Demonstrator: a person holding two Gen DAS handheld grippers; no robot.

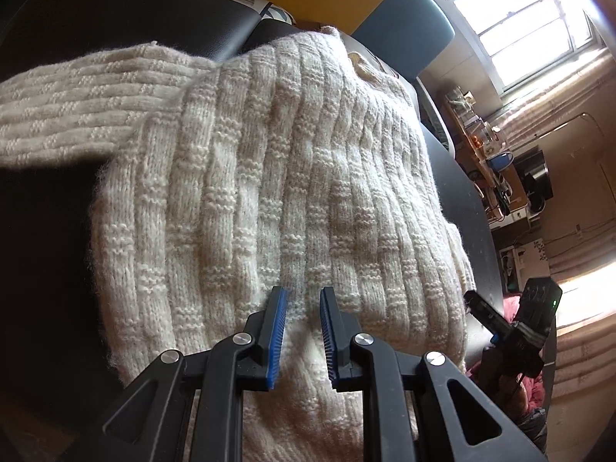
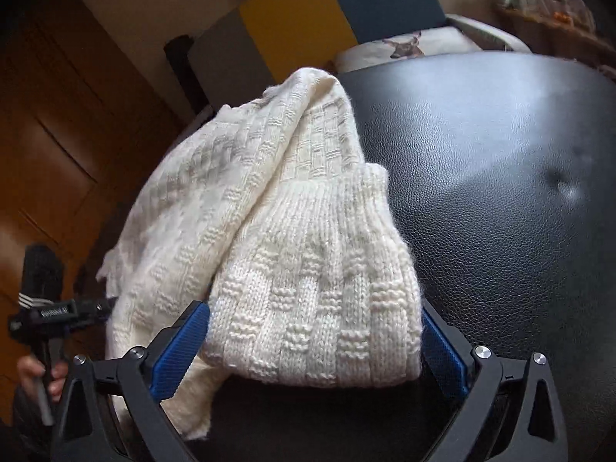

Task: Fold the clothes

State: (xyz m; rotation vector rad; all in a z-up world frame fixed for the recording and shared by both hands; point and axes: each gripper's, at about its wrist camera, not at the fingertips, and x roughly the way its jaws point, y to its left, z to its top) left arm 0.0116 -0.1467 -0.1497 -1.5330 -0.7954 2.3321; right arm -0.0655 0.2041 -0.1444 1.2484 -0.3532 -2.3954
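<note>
Cream knit sweater (image 1: 269,177), partly folded, sleeve outstretched

Left gripper (image 1: 302,331) hung with jaws a narrow gap apart (nothing pinched); right gripper (image 2: 315,350) sat spread wide, blue pads (image 2: 181,350) splayed outward.

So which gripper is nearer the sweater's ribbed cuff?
Right. The right gripper is open with the ribbed cuff just past its fingertips; the left gripper hovers open over the sweater body.
</note>
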